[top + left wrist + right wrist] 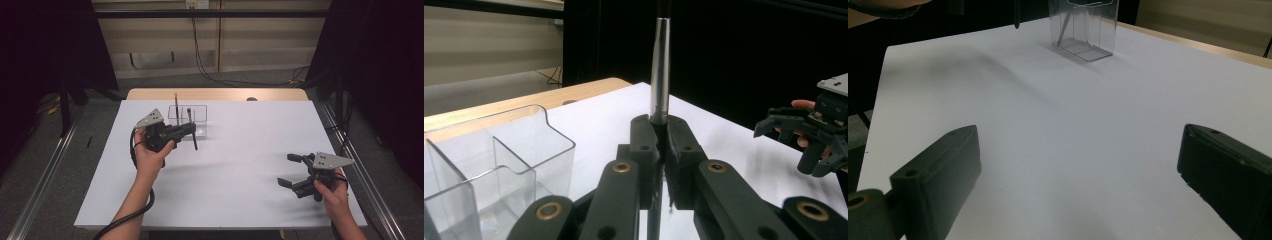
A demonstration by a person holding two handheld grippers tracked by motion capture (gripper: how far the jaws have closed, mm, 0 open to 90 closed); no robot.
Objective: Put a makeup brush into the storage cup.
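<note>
Gripping an upright brush (192, 126) beside the organizer (200, 116), left claw (189, 129); right claw (294, 170) spread wide, low.

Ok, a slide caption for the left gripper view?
Left tool clamps a brush's metal ferrule beside a clear divided organizer.

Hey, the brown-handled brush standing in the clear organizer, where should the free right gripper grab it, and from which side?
Grip the brush on its bare upper handle above the organizer rim, coming from above: it stands upright, and the walls shield its lower part.
</note>
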